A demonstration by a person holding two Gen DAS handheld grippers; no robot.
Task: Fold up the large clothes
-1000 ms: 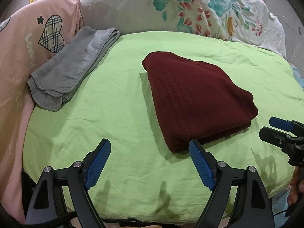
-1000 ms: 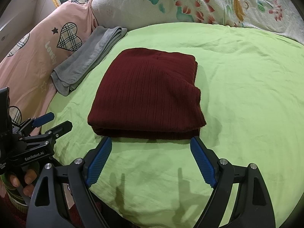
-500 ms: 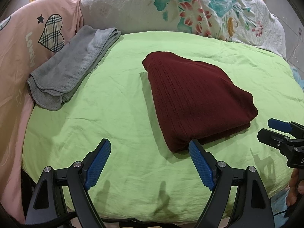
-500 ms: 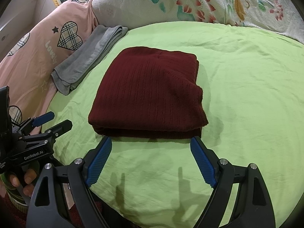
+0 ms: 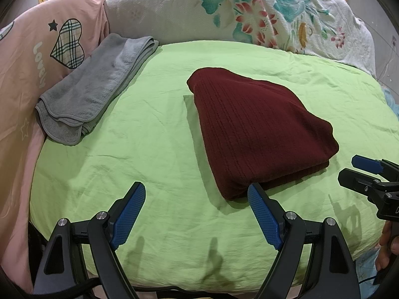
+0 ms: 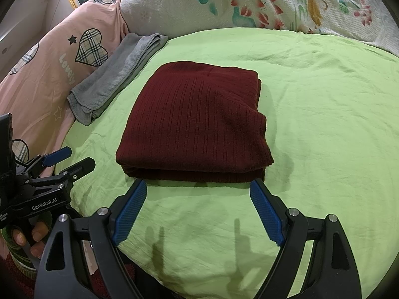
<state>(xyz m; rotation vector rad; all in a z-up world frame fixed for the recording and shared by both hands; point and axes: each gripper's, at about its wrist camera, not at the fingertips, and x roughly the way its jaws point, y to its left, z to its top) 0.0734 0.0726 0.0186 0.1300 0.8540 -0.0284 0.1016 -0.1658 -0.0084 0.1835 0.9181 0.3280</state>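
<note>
The dark red knit sweater (image 6: 194,127) already lies in a neat, thick rectangle near the middle of the bed (image 6: 324,114), on the green sheet — layers stacked, edges fairly square, nothing trailing out. To my eye the folding itself looks finished; at most a small tidy of the slightly bulging right edge remains, or carrying it off to join the folded grey towel (image 5: 94,92) by the pink pillow (image 5: 32,49).

The left tool (image 5: 197,199) hangs wide and empty just short of the sweater's near left corner, and the right tool (image 6: 198,194) is equally wide and empty, level with its front edge.

Against the pictures from a second ago almost nothing differs — the sweater has not shifted, both tools sit where they were, spread the same.
</note>
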